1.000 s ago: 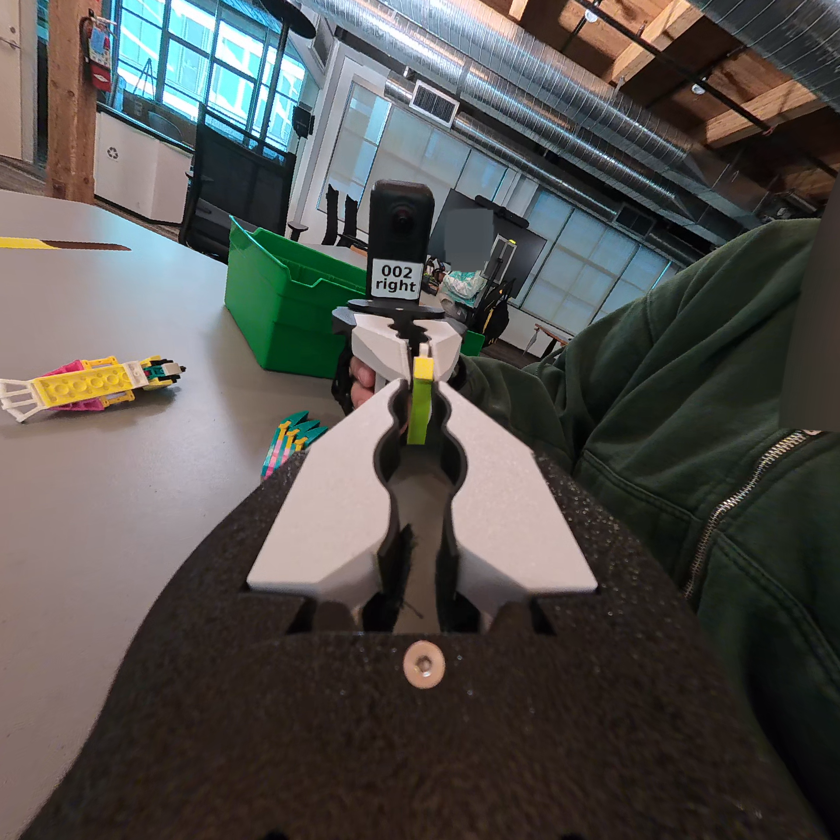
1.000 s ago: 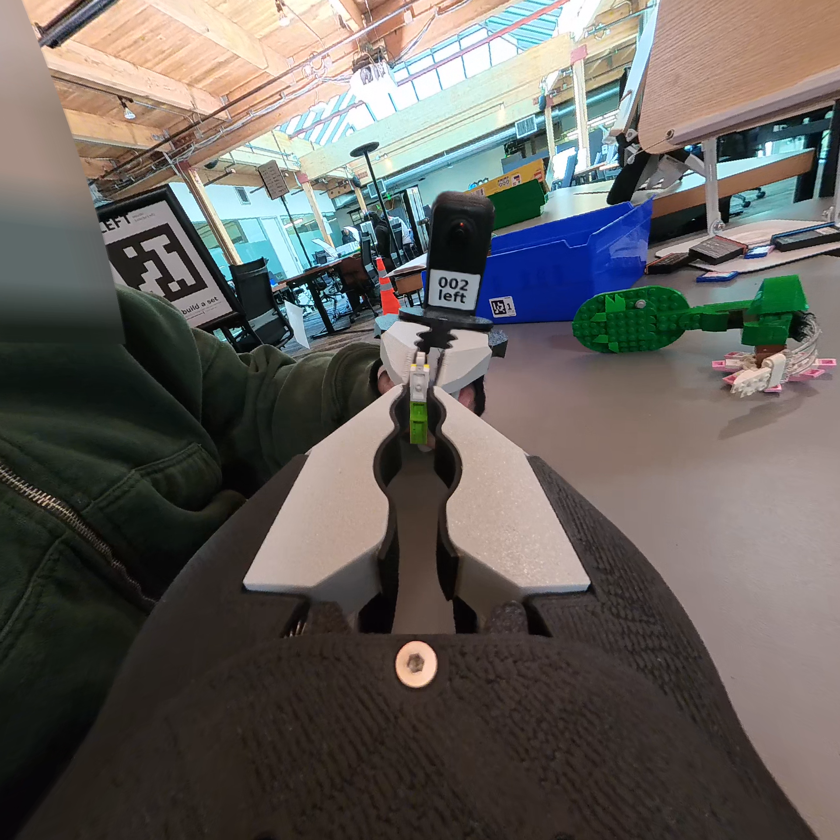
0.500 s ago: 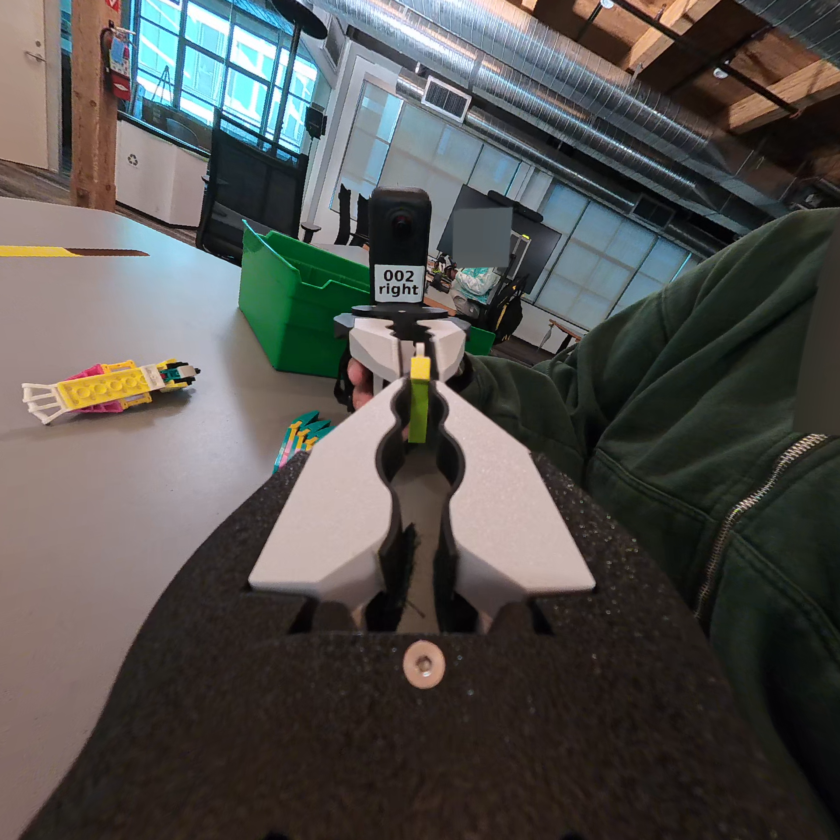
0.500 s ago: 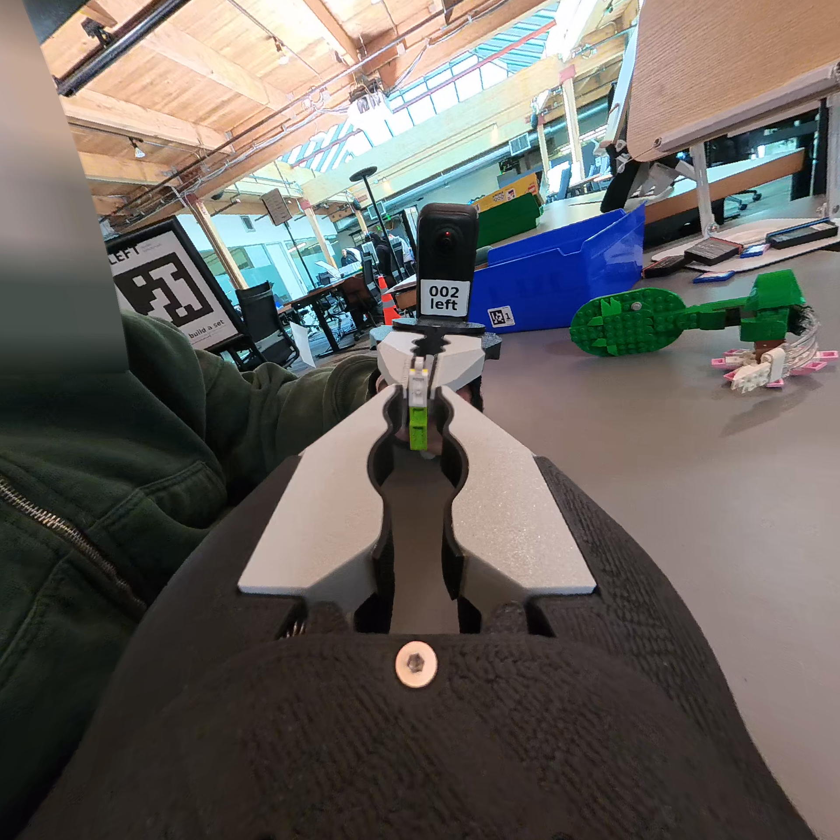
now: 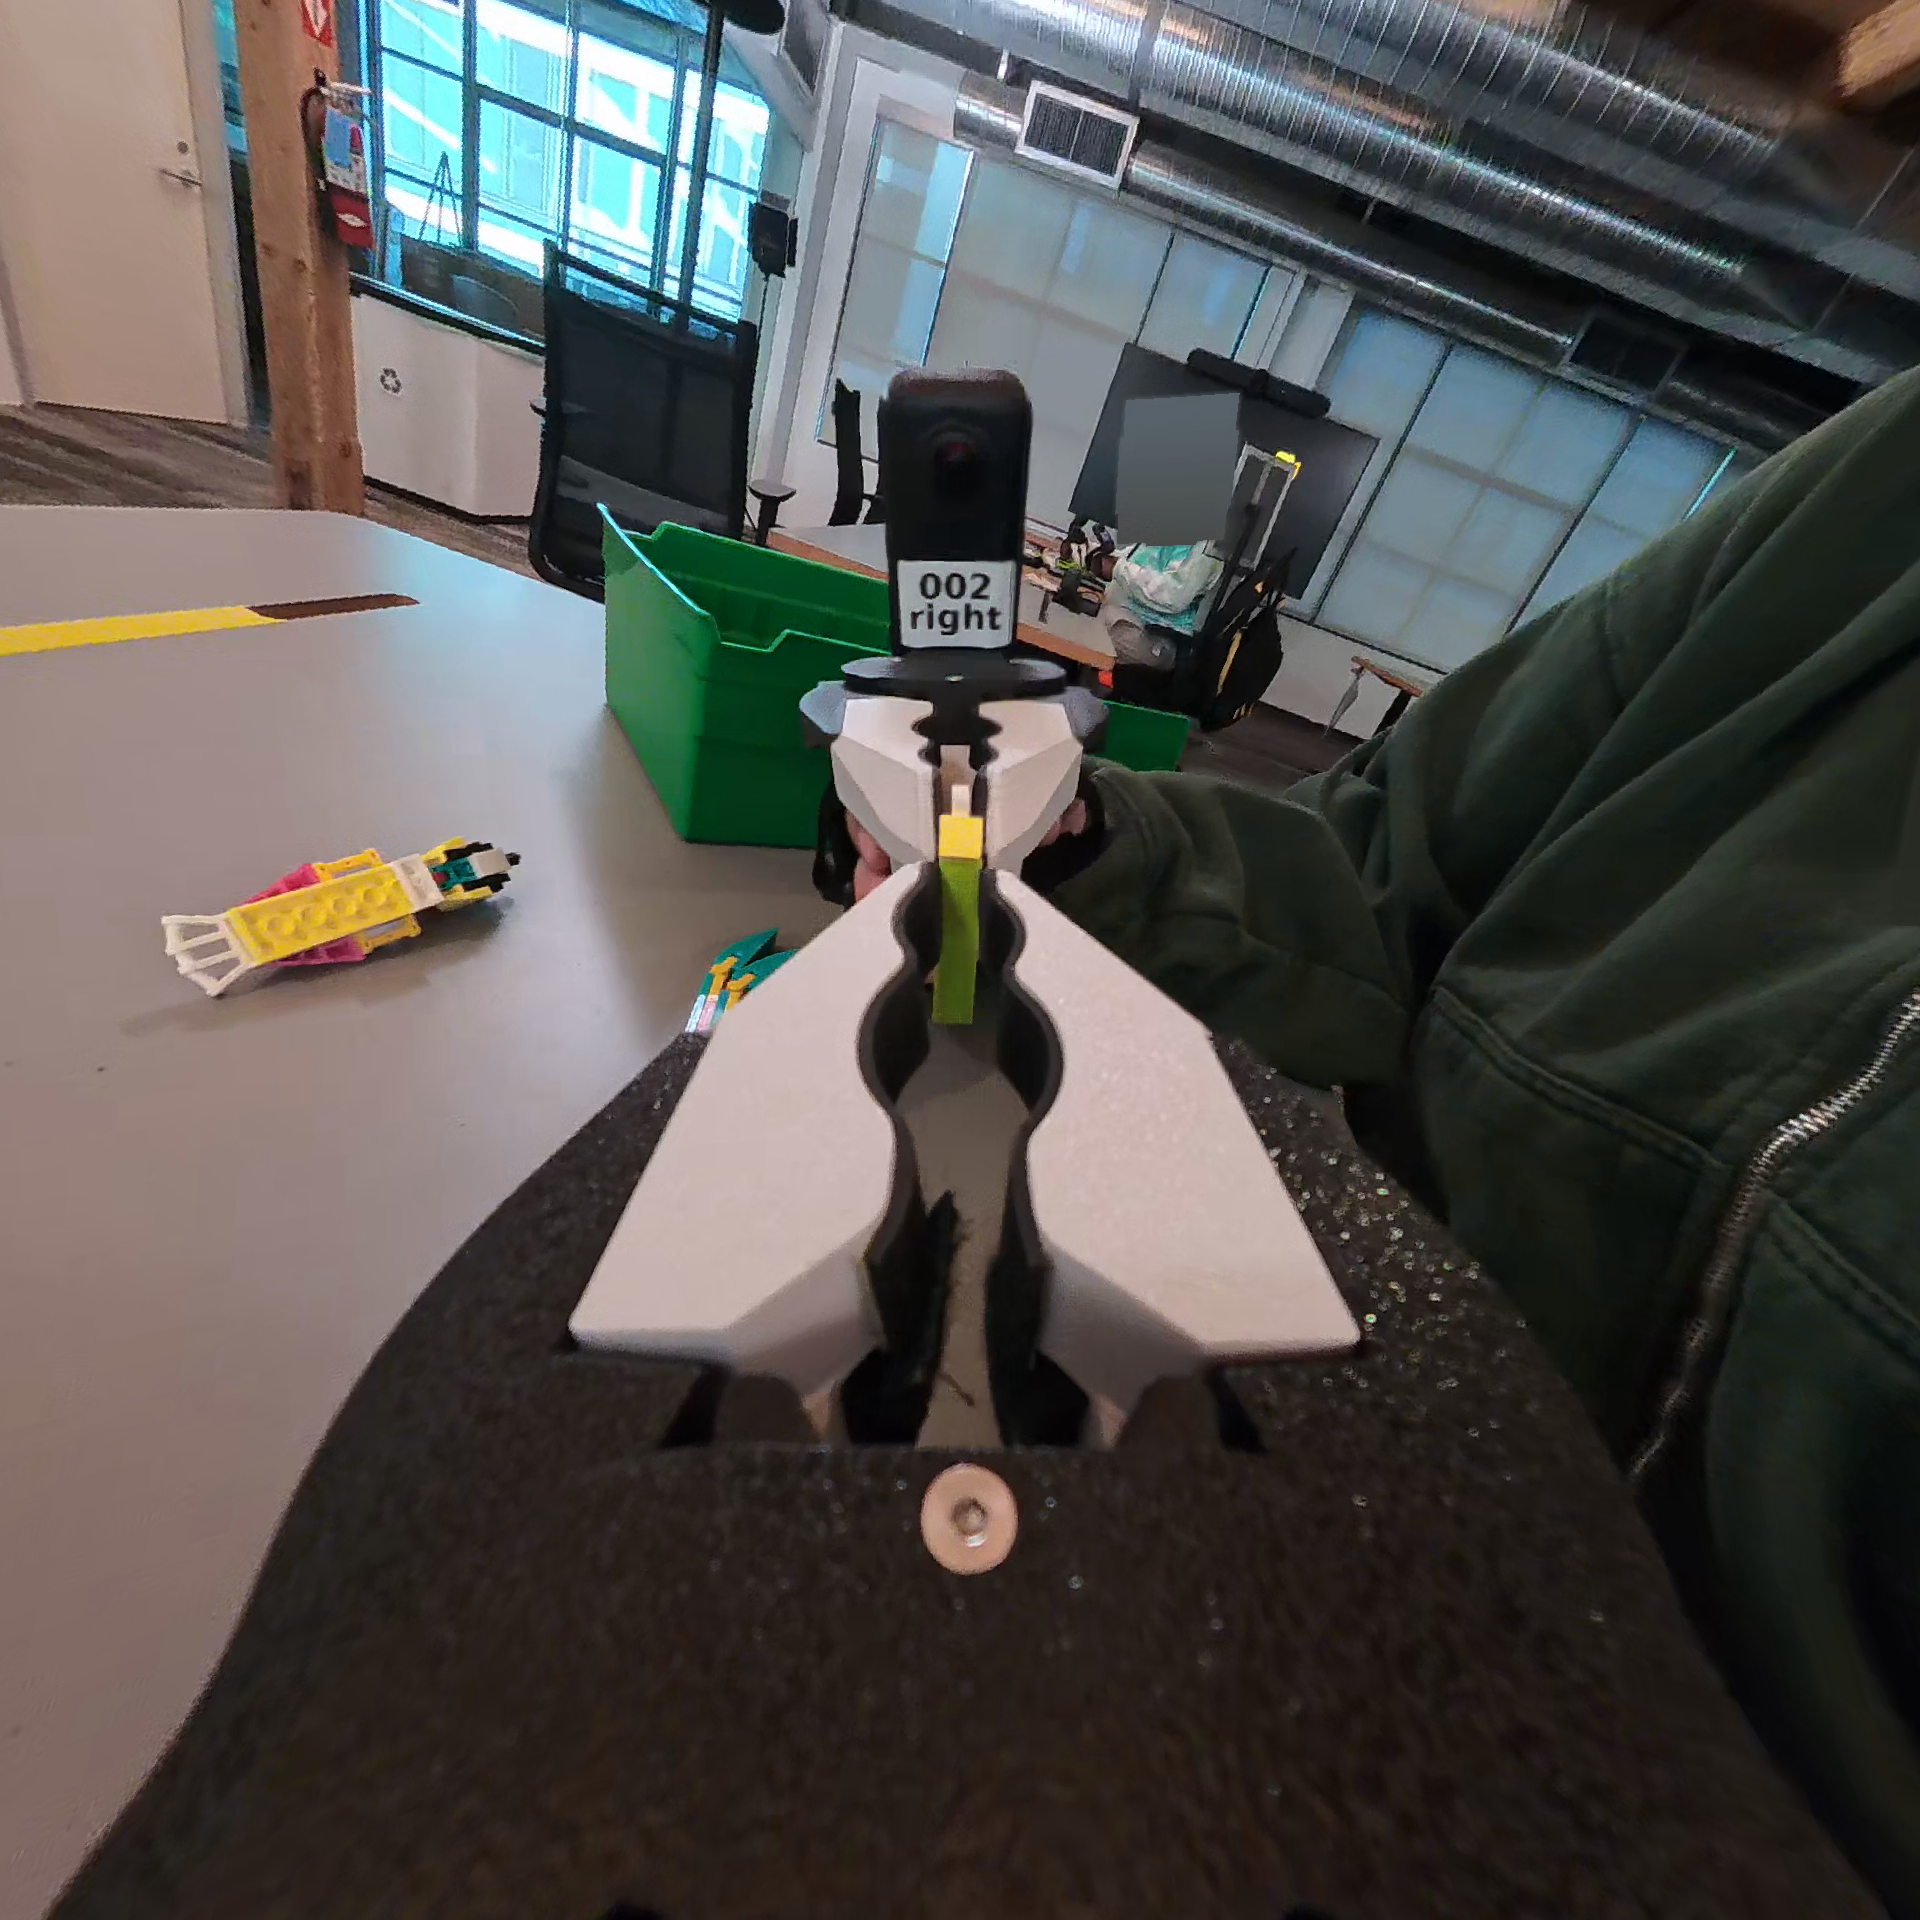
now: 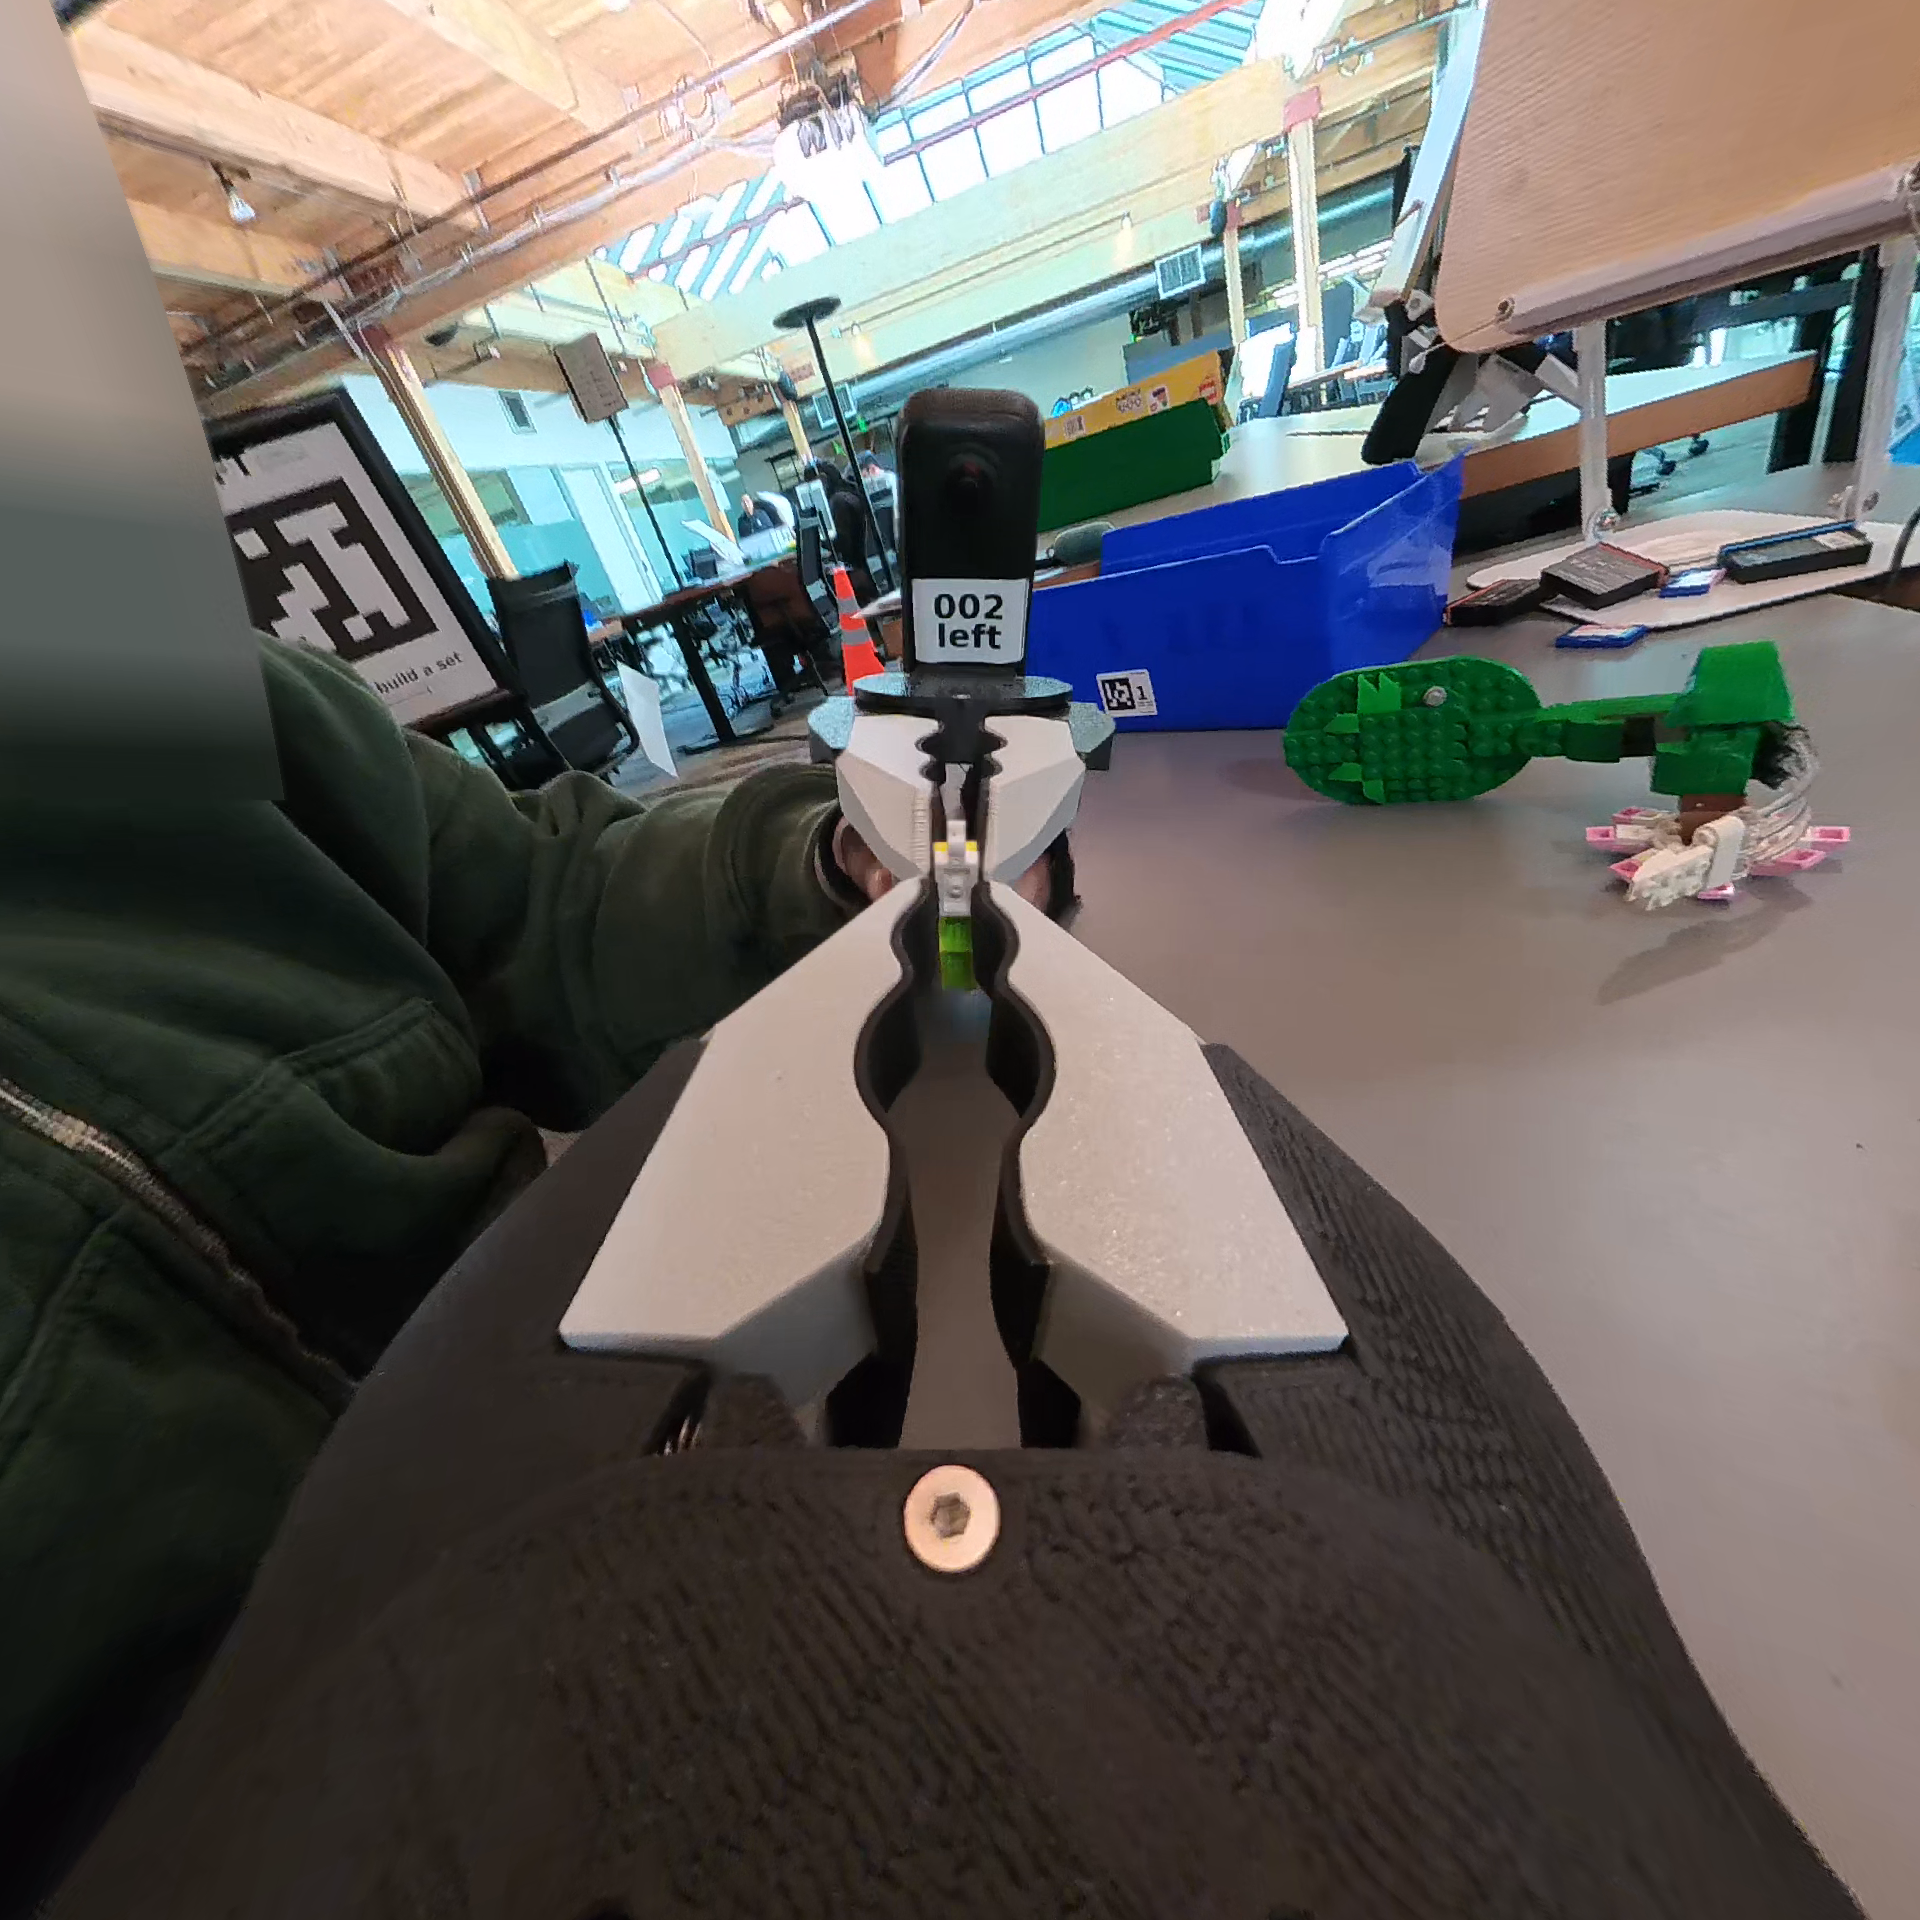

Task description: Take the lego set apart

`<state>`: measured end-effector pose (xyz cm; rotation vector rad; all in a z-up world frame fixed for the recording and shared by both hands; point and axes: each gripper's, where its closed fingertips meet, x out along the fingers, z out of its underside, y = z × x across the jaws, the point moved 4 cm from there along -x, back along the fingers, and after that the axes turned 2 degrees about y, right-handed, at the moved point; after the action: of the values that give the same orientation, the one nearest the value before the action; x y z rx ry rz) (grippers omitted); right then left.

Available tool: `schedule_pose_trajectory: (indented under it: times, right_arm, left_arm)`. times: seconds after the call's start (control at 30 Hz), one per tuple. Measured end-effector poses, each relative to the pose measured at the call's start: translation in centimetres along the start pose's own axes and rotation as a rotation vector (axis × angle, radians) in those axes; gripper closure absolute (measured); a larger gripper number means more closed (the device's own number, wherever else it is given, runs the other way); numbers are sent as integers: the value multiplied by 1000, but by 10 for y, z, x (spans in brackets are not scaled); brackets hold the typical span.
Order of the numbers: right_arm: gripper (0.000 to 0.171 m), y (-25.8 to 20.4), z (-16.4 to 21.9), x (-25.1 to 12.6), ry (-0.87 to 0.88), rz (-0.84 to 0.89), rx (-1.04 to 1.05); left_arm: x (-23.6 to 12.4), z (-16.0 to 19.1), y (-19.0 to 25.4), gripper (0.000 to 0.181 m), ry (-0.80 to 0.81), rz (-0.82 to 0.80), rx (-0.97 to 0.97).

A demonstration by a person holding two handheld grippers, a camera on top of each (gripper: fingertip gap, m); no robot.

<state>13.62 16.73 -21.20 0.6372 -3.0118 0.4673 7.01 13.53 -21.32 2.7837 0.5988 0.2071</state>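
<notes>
A small lego assembly, a lime green bar with a yellow and white end, is held in the air between my two grippers, which face each other tip to tip. My left gripper is shut on it. My right gripper is shut on its other end, where the lime part and a white clip show. Each view shows the other gripper just beyond the piece, held by a hand in a dark green sleeve.
On the grey table lie a yellow and pink lego model, some teal pieces and a green bin. The right wrist view shows a green lego plant, a pink and white flower part and a blue bin.
Both grippers stay shut on the small assembly, tip to tip. The pair has swung slightly, so the background has shifted in both views. The piece looks still joined.
</notes>
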Motion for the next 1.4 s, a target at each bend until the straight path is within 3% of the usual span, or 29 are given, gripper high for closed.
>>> schedule_pose_trajectory:
  times: [0.1,0.17,0.23,0.37,0.47,0.57,1.4]
  right_arm:
    - [171,1,3,-4,-39,3,-49]
    - [171,12,0,-19,-39,76,-70]
    - [171,17,-10,-31,2,116,-68]
    - [171,15,-6,-18,67,83,-5]
    - [158,8,-6,-3,115,50,37]
    - [162,5,-4,5,134,38,54]
    - [165,2,-6,6,174,3,80]
  left_arm:
    - [-4,-4,-1,176,23,-17,2]
    - [-37,-38,-8,177,248,-25,-54]
    - [-63,-52,-14,177,299,-118,11]
    - [-37,-34,-9,176,177,-72,-3]
    - [-16,-19,-5,176,125,-13,-44]
    - [-8,-14,-3,176,122,11,-69]
    - [-3,-9,-1,176,125,58,-130]
